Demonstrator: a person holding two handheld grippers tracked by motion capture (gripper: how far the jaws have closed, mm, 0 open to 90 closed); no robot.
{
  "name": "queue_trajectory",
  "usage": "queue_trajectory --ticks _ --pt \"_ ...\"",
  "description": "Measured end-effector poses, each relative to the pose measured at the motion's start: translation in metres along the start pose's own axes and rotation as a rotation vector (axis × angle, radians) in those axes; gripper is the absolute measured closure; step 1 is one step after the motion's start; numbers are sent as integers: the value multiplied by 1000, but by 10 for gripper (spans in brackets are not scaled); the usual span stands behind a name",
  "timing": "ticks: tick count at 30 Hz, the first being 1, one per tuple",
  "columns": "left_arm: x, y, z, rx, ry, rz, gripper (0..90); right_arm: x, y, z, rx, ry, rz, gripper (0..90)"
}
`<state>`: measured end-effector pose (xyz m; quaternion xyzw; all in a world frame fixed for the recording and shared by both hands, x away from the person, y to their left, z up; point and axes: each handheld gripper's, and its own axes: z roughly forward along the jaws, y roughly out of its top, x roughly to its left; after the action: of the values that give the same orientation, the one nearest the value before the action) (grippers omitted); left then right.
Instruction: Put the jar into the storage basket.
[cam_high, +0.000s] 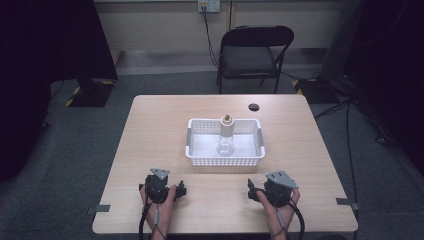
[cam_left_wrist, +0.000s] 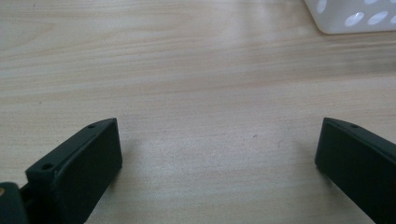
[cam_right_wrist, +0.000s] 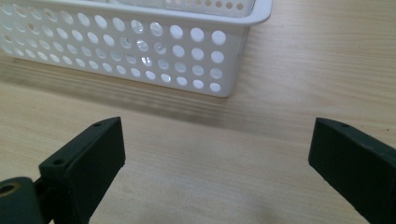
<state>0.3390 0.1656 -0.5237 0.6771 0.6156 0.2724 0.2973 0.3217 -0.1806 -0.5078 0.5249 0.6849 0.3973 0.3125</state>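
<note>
Left hand-held gripper (cam_high: 181, 190) rests on the table (cam_high: 150, 130), jaws spread wide, empty, parked well short of the basket (cam_high: 200, 161). Bottle (cam_high: 226, 136) stands upright inside the basket at table centre, likely the pick target. Right hand-held gripper (cam_high: 251, 190) also wide open, empty, aimed at the basket's near corner.

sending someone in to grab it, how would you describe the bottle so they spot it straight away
On the wooden table a white perforated basket sits mid-table. The bottle stands upright inside it: clear glass base, pale upper body, small brownish cap, and taller than the basket's rim.
</note>
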Motion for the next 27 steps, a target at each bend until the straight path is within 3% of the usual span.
queue_trajectory --ticks 14,20,27 --pt "0 0 0 0 0 0 0 0 -11 8 84 4 11 38" --pt "0 0 0 0 0 0 0 -1 -12 13 150 -20 17 48" --pt "0 0 0 0 0 0 0 -1 -11 17 198 -3 18 49"
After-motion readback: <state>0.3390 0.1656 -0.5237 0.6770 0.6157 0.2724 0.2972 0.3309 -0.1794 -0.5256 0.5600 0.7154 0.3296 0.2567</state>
